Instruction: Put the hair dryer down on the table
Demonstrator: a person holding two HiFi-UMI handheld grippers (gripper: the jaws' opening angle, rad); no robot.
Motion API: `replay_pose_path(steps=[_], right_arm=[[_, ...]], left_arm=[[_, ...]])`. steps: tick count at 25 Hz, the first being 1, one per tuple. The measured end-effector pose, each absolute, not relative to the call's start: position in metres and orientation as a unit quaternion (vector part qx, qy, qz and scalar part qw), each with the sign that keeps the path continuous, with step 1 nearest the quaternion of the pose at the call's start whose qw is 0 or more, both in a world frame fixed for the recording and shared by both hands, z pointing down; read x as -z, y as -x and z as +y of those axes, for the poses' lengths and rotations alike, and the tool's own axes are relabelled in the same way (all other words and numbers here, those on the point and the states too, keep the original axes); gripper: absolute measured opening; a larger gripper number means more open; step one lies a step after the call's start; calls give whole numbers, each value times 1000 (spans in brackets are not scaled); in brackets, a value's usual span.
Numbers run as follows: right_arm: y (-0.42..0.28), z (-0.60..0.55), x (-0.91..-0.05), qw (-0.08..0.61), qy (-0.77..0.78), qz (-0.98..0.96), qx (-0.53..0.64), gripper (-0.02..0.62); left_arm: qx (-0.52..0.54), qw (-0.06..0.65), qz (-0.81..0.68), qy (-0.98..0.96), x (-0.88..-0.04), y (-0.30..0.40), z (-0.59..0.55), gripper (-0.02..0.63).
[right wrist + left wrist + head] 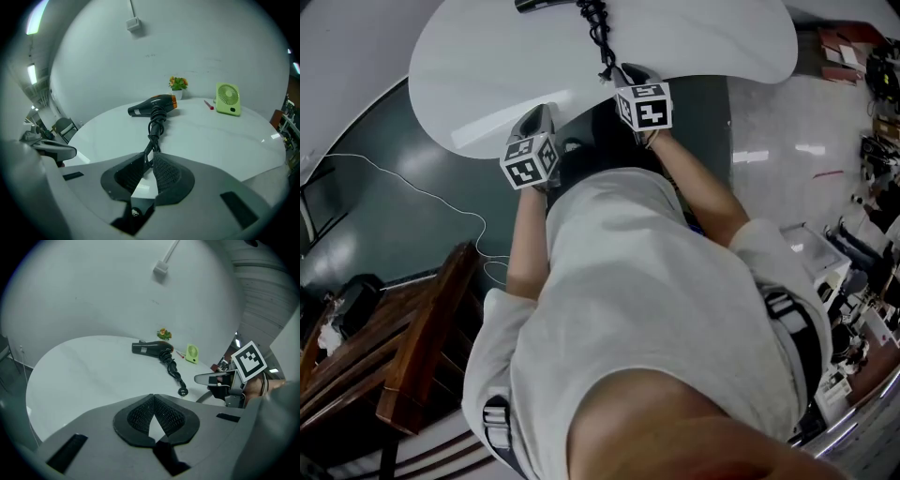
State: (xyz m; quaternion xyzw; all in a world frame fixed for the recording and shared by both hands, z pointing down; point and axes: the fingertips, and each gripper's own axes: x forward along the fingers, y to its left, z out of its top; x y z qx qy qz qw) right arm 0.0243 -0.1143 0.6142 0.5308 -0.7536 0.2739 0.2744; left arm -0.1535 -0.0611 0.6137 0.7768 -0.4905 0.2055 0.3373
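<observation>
Right gripper pinches the cord; straight ahead of it the hair dryer lies crosswise on the table. Left gripper, jaws together and empty, is farther from the cord.

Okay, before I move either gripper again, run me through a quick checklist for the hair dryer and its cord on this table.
1. Hair dryer lying on the table: ok.
2. Cord let go: not ok, the right gripper is closed on its near end.
3. Left gripper empty: ok, jaws together with nothing between them.
4. Green fan apart from the dryer: ok.
5. Flower pot clear of the dryer: cannot tell, it stands close behind it.
</observation>
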Motion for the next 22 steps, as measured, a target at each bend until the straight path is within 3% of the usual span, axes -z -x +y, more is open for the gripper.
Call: replay_pose_path(steps=[10,22], right_arm=[[-33,-57,-586,266,-540,-757,-252,-2],[-86,-65,-554,265,-511,-789,-213,-3]], left_arm=[[-203,307,-465,-805,-576,138,-35,18],[-183,272,-477,-815,-533,64,-51,18]])
